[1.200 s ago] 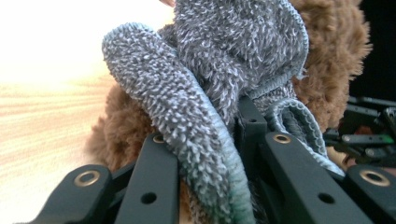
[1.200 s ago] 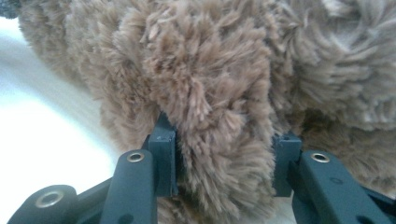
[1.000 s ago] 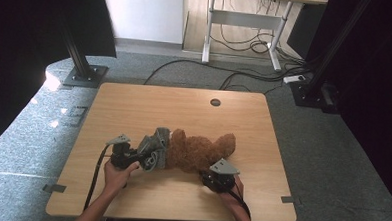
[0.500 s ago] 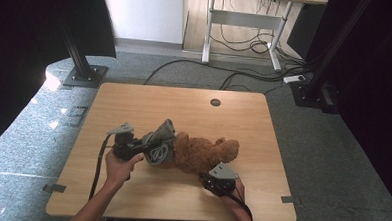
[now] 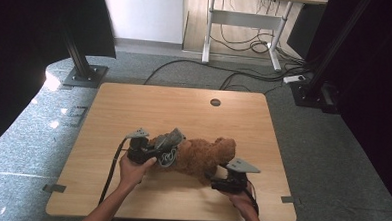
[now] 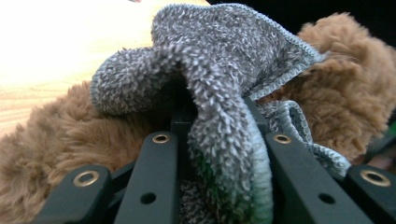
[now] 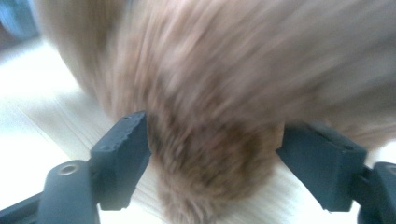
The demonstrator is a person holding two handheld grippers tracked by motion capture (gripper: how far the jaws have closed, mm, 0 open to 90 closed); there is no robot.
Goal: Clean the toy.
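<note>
Grey speckled floor, a light wooden worktop (image 5: 134,113) in the middle of it, black stand bases at the far corners and a bunch of cables running to a white desk frame further back. There's a small round hole (image 5: 215,102) near the far edge of the worktop.

On the near half of the worktop lies a brown teddy bear (image 5: 202,156), stretched roughly left to right. A grey towel (image 5: 168,144), the fuzzy microfibre kind, sits bunched up against its left end.

The left gripper (image 5: 149,153) is held in the person's left hand (image 5: 134,169) and comes in from the left side of the bear. In the left gripper view its fingers are clamped on the grey towel (image 6: 219,116): the cloth is squeezed between the two black bars and flops forward over them in a thick fold, with the brown fur (image 6: 60,140) right behind and under it, touching. So towel pressed onto the bear, as far as I can see.

The right gripper (image 5: 220,182) sits at the near right side of the bear, the person's right hand (image 5: 242,200) behind it. The right gripper view is pretty motion-blurred, but you can make out a furry brown limb (image 7: 210,158) of the bear sitting between the two fingers (image 7: 123,154), with both pads against the fur, so it's gripping that limb. Which limb it is I can't tell from the blur. Pale worktop wood shows under it.
</note>
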